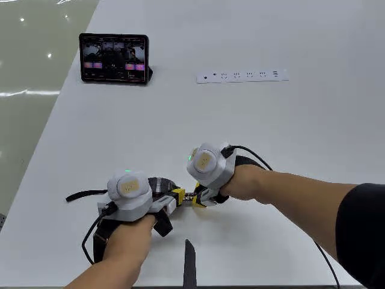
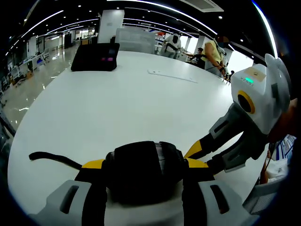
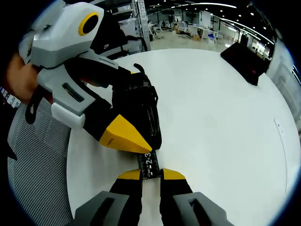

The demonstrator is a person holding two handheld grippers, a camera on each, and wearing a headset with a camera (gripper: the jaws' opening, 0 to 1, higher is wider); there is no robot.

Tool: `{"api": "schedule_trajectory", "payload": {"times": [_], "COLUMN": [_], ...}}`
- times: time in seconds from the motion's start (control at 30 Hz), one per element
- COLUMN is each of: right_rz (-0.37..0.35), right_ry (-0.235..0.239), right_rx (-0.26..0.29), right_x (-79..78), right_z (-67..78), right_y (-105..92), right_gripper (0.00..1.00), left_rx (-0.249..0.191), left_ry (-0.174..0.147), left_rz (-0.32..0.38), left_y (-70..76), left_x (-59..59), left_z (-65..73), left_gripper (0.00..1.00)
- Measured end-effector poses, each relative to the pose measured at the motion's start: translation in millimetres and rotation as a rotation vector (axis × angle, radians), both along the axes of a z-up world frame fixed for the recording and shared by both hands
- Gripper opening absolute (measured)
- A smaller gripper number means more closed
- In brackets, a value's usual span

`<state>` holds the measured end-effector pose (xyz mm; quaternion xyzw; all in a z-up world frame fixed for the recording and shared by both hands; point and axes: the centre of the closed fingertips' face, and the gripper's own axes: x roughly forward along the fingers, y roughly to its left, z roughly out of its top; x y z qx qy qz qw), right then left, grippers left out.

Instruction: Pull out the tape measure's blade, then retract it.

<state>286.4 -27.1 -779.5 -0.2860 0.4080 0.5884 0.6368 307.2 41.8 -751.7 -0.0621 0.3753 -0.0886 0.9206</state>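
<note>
The black tape measure (image 1: 160, 186) lies low over the white table, its case clamped between the yellow-tipped jaws of my left gripper (image 1: 171, 201). In the left gripper view the case (image 2: 145, 169) sits between the left gripper (image 2: 146, 164) jaws, and its black wrist strap (image 2: 49, 157) trails off to the left. A short length of blade (image 3: 149, 163), showing the numbers 2 and 3, sticks out of the case (image 3: 139, 106). My right gripper (image 3: 150, 175) is shut on the blade's end. In the head view the right gripper (image 1: 195, 200) almost meets the left one.
A dark tablet (image 1: 114, 58) stands at the far left of the table and a white power strip (image 1: 242, 76) lies at the far middle. The table's left edge (image 1: 42, 138) drops to a shiny floor. Black cables (image 1: 252, 153) run from the grippers.
</note>
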Motion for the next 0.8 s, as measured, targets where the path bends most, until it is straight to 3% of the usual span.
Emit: {"api": "schedule_trajectory", "payload": {"times": [0.8], "right_rz": [-0.001], "right_ry": [-0.003], "right_rx": [0.025], "right_x": [-0.1], "right_z": [-0.9], "right_y": [16.5], "right_gripper": [0.10], "left_rx": [-0.004], "left_ry": [0.003], "left_rz": [0.003], "left_y": [0.5], "left_x": [-0.4], "left_z": [0.5], "left_gripper": [0.60]}}
